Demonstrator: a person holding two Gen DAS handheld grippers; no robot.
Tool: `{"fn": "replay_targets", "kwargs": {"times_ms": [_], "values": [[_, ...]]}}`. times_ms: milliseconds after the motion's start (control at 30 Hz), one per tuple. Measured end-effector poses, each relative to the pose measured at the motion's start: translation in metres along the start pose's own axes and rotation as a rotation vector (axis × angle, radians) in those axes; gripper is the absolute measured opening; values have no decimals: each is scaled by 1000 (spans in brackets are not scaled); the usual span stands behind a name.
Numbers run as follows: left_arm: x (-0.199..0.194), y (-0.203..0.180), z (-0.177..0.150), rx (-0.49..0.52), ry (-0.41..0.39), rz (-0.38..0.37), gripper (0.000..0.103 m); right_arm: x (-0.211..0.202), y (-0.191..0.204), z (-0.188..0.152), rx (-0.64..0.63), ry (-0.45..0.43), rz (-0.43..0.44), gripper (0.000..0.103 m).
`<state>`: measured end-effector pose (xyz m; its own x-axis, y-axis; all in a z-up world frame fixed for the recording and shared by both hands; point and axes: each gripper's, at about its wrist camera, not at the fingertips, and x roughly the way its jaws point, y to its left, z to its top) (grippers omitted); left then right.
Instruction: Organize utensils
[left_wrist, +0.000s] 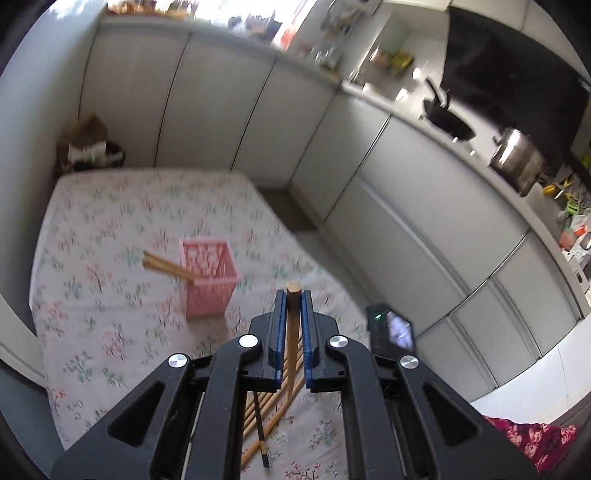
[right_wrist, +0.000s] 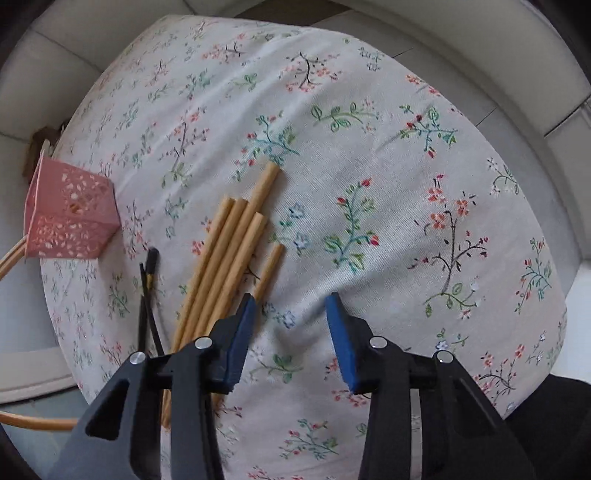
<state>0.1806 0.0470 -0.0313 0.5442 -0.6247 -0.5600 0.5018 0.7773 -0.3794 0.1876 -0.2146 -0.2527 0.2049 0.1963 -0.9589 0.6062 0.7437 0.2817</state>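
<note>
A floral-print cloth, pale and finely woven with sprigs of red, green and blue, covers the surface (right_wrist: 369, 155) in a kitchen lined with plain white cabinet doors (left_wrist: 221, 110). The left tool (left_wrist: 294, 295), black-framed with ribbed blue pads, is clamped tight on a single round wooden chopstick (left_wrist: 293, 332), whose blunt cut end pokes up just past the fingertips while its shaft runs back down between the jaws; the tool is raised above the cloth and tilted downward, pointing toward a square pink plastic basket (left_wrist: 210, 280) with perforated lattice walls. Two more wooden chopsticks (left_wrist: 166, 266) already lean out over the basket's rim. In the right wrist view, the right tool (right_wrist: 290, 301) points steeply down over the cloth with its jaws partly open and nothing between them, its left pad just beside a loose fan of smooth, light-tan chopsticks (right_wrist: 236, 243) lying flat on the cloth. A thinner black pair (right_wrist: 147, 288) with a yellow band lies next to them, between the wooden bundle and the basket, which stands near the cloth's edge. A steel pot (left_wrist: 517, 158) sits on the far worktop.
</note>
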Motion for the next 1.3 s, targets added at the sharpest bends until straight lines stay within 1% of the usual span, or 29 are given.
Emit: {"fn": "replay_targets", "kwargs": {"times_ms": [67, 133, 167, 200, 233, 267, 333, 400, 433, 467, 500, 567, 600, 633, 700, 767, 800, 867, 900, 933, 1000, 1100, 1200, 1300], "values": [[-8, -6, 2, 12, -29, -15, 7, 0, 3, 1, 4, -1, 2, 41], [-19, -5, 6, 19, -40, -25, 7, 3, 6, 2, 12, 1, -14, 41], [-21, -6, 6, 18, -48, -28, 7, 6, 7, 4, 15, 8, -33, 37], [-21, -5, 7, 20, -52, -30, 7, 6, 9, 4, 9, -10, -51, 30], [-22, -7, 8, 22, -59, -31, 7, 7, 13, 5, 5, -7, -59, 22], [-25, -7, 6, 23, -66, -32, 7, 8, 15, 6, 6, -15, -67, 18], [-31, -10, 6, 27, -83, -26, 7, 10, 21, 8, 4, -29, -82, 17], [-38, -12, 7, 33, -101, -23, 7, 12, 29, 6, -24, -54, -113, 16], [-41, -14, 8, 32, -110, -21, 7, 13, 32, 5, -36, -62, -113, 14], [-44, -15, 8, 31, -116, -15, 7, 13, 31, 3, -48, -77, -90, 11], [-45, -16, 8, 31, -120, -8, 7, 12, 28, 2, -49, -86, -47, 11], [-47, -17, 8, 23, -130, 4, 7, 9, 22, -2, -46, -110, 3, 11], [-49, -18, 7, 16, -136, 8, 7, 4, 17, -7, -53, -136, 47, 11], [-50, -19, 7, 10, -143, 13, 7, -6, 11, -13, -69, -166, 85, 11], [-53, -23, 6, -4, -160, 20, 7, -26, 4, -25, -108, -234, 130, 11], [-54, -28, 6, -11, -165, 27, 7, -56, 1, -42, -173, -337, 181, 10], [-55, -31, 5, -7, -165, 31, 7, -71, 0, -51, -209, -386, 196, 10], [-55, -39, 5, 0, -159, 35, 7, -93, 0, -53, -264, -456, 218, 10], [-55, -43, 5, 2, -158, 37, 7, -108, -1, -63, -301, -499, 236, 10], [-55, -47, 5, 7, -156, 39, 7, -117, -3, -64, -325, -521, 248, 9], [-57, -53, 5, 11, -157, 54, 7, -137, -6, -77, -377, -571, 275, 9], [-59, -60, 7, 11, -160, 74, 7, -162, -3, -92, -423, -627, 301, 7], [-59, -64, 11, 11, -158, 102, 7, -184, -5, -96, -457, -679, 317, 6], [-59, -70, 15, 21, -162, 138, 7, -208, 3, -97, -484, -740, 320, 5]]}}
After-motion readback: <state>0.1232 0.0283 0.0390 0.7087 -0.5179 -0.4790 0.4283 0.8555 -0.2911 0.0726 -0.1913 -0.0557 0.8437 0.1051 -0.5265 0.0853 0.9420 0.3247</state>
